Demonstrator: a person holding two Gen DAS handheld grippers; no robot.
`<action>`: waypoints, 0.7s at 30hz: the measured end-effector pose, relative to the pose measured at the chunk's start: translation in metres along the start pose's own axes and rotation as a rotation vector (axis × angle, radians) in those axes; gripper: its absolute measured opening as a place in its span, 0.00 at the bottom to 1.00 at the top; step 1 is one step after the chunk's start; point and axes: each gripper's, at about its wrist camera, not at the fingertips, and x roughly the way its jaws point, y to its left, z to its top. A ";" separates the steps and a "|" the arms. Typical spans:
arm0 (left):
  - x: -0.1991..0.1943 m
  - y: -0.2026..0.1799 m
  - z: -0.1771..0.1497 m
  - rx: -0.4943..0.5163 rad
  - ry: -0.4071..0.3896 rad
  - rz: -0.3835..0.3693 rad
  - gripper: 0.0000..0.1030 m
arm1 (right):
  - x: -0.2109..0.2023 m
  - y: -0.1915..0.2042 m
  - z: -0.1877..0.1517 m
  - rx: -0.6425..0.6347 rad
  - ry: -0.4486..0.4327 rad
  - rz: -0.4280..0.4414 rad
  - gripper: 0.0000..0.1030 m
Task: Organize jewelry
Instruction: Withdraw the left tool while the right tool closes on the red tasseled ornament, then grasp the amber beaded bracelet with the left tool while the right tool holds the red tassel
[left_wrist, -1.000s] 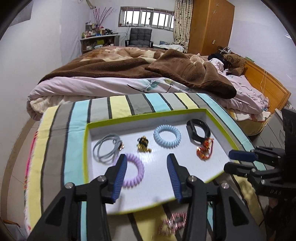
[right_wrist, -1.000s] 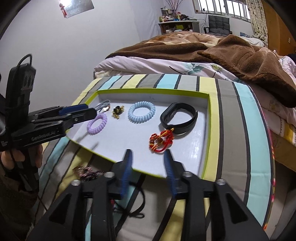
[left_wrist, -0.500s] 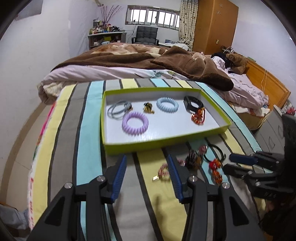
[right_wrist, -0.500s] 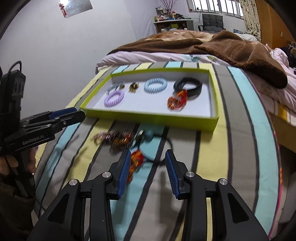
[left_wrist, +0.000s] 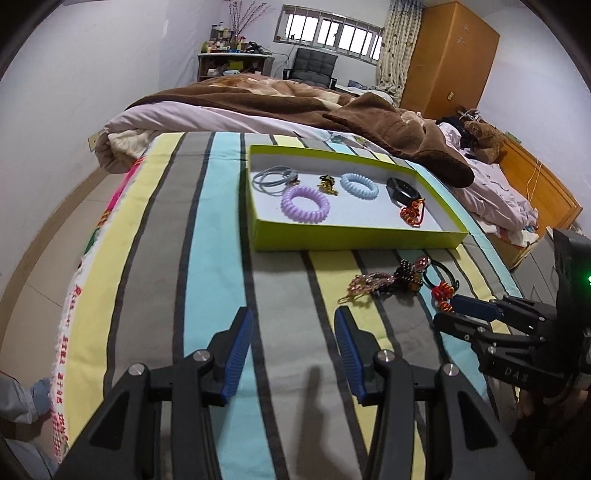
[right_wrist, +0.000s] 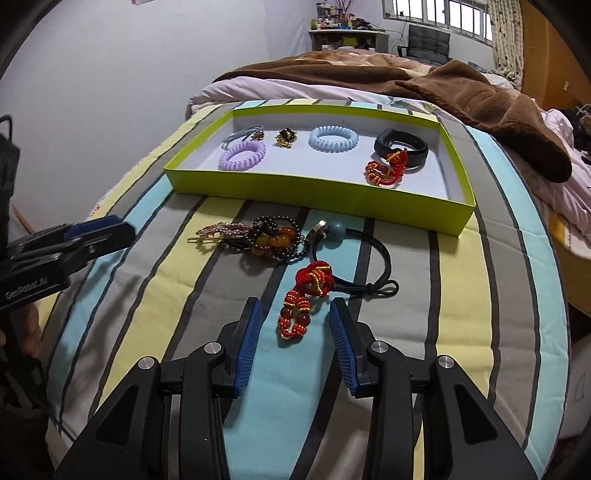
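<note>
A lime-green tray (right_wrist: 314, 188) (left_wrist: 354, 236) on the striped cloth holds a purple coil band (right_wrist: 242, 156), a blue coil band (right_wrist: 333, 138), grey hair ties (left_wrist: 271, 179), a gold charm (right_wrist: 285, 138), a black band (right_wrist: 400, 148) and a red beaded bracelet (right_wrist: 386, 168). In front of the tray lie a second red beaded bracelet (right_wrist: 304, 299), a black cord with a teal bead (right_wrist: 336, 232), a dark bead bracelet (right_wrist: 275, 238) and a pink hair clip (right_wrist: 218, 232). My right gripper (right_wrist: 294, 319) is open around the near end of that red bracelet. My left gripper (left_wrist: 293, 330) is open and empty, left of the loose pieces.
The striped cloth (left_wrist: 177, 236) covers a table that drops off at its left and near edges. A bed with a brown blanket (left_wrist: 295, 99) lies behind the tray. A wooden wardrobe (left_wrist: 447, 55) and a chair (left_wrist: 314, 68) stand at the far wall.
Both grippers have pulled back from over the tray to the near side of the cloth. The loose jewelry now lies ahead of them, with the red bracelet between the right gripper's fingers.
</note>
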 end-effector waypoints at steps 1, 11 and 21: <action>0.000 0.002 -0.001 -0.005 -0.002 -0.002 0.46 | 0.001 0.000 0.000 0.004 0.003 -0.004 0.38; 0.002 -0.002 0.000 0.012 -0.001 -0.050 0.46 | 0.003 0.003 0.001 0.005 -0.012 -0.053 0.32; 0.010 -0.025 0.007 0.098 0.015 -0.094 0.46 | -0.013 -0.008 -0.002 0.041 -0.056 -0.041 0.16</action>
